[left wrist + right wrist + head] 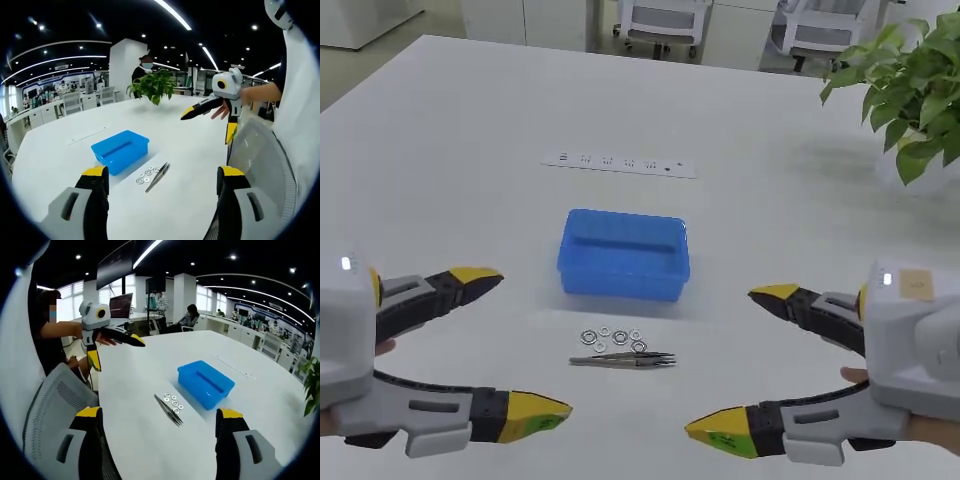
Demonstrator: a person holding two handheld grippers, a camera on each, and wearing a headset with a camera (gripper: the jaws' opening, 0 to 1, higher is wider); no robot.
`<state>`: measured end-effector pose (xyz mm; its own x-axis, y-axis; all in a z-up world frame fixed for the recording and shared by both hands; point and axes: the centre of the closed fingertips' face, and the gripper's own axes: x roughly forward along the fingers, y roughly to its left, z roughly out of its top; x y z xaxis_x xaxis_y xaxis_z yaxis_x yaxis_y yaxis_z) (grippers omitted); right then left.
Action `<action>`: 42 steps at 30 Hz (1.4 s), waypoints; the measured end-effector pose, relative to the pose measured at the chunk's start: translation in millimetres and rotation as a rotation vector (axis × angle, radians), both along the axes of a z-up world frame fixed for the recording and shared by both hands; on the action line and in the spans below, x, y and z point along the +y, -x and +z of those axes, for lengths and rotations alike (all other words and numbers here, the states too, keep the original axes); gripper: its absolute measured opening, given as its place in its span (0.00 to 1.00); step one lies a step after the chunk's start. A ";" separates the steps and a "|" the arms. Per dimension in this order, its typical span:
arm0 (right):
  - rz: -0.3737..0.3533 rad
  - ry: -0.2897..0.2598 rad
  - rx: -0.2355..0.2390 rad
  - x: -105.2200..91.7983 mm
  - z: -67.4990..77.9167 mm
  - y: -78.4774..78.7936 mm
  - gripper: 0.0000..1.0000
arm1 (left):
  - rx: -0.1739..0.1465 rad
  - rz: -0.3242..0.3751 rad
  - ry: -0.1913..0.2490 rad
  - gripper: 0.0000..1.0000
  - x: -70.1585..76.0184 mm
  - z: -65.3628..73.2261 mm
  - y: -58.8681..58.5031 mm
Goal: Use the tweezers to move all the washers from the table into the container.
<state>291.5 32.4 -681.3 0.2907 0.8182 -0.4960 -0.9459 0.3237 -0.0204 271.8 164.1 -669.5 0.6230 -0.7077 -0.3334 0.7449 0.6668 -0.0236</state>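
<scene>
Washers [613, 338] lying loose, both tongs gaping wide.
They are sitting clustered on the surface [470, 130] just beside the tweezers [623, 360], near the blue container [620, 278]. The left tongs [534, 341] and right tongs [720, 360] are hovering either side, holding nothing. The flat, thin tweezers are likely to slip when gripped, scattering washers.

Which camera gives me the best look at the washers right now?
The head view: the washers lie unobstructed and individually distinct beside the tweezers. Both gripper views show them smaller, as a tight cluster.
</scene>
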 end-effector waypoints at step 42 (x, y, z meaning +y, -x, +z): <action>-0.042 0.021 0.028 -10.7 -13.6 -9.0 0.90 | 0.020 -0.034 -0.005 0.93 -7.0 -8.9 -11.3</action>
